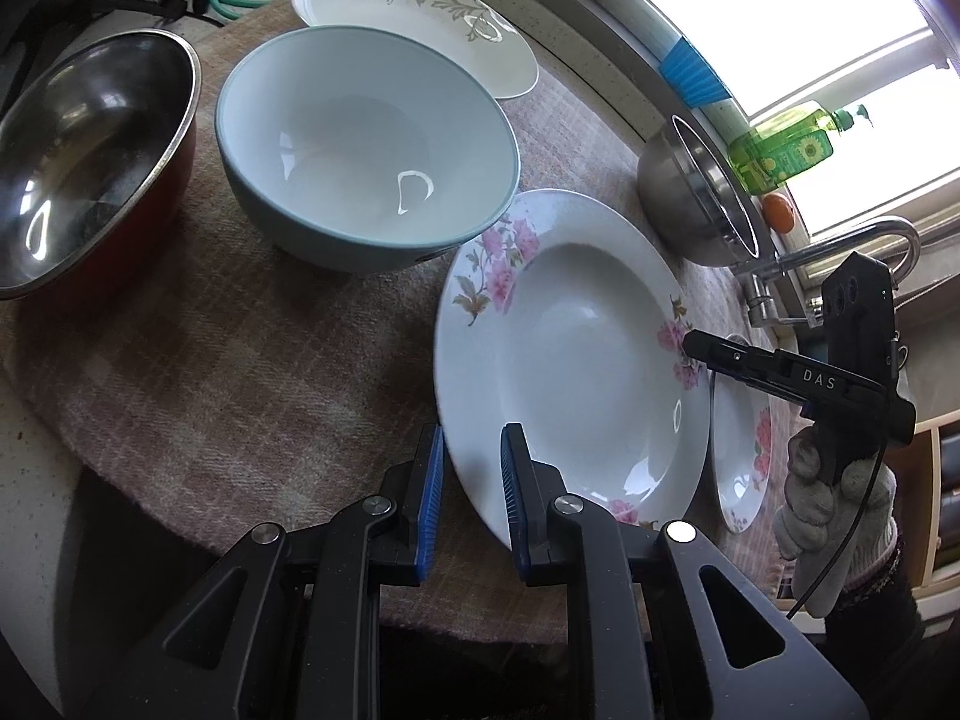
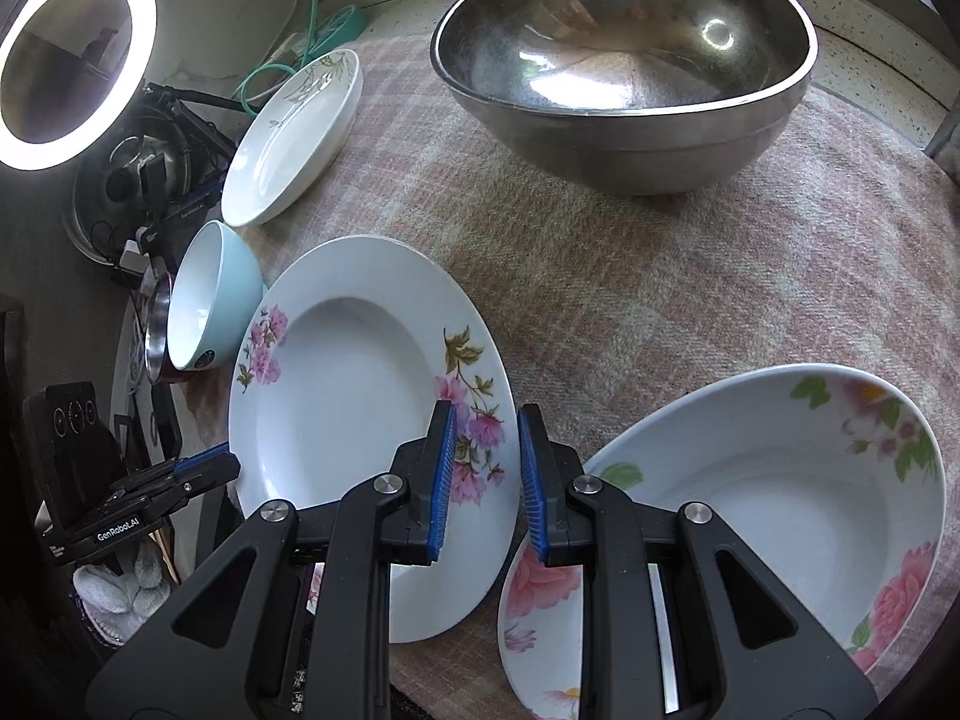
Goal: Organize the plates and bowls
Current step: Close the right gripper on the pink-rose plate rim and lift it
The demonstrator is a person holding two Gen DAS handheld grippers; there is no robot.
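Observation:
A deep white plate with pink flowers (image 1: 576, 354) (image 2: 360, 414) lies on the plaid cloth. My left gripper (image 1: 473, 492) is open, its jaws straddling the plate's near rim. My right gripper (image 2: 486, 480) is open, its jaws on either side of the plate's opposite rim; it also shows in the left wrist view (image 1: 696, 345). A pale blue bowl (image 1: 366, 144) (image 2: 210, 294) stands beside the plate. A white plate with a grey leaf pattern (image 1: 420, 24) (image 2: 294, 138) lies further back. A floral bowl (image 2: 780, 480) sits by my right gripper.
A red-sided steel bowl (image 1: 90, 162) stands at the left. A large steel bowl (image 2: 624, 66) (image 1: 696, 192) stands near the sink tap (image 1: 840, 252). A small floral plate (image 2: 540, 618) (image 1: 741, 462) lies under my right gripper. A ring light (image 2: 72, 60) glows at left.

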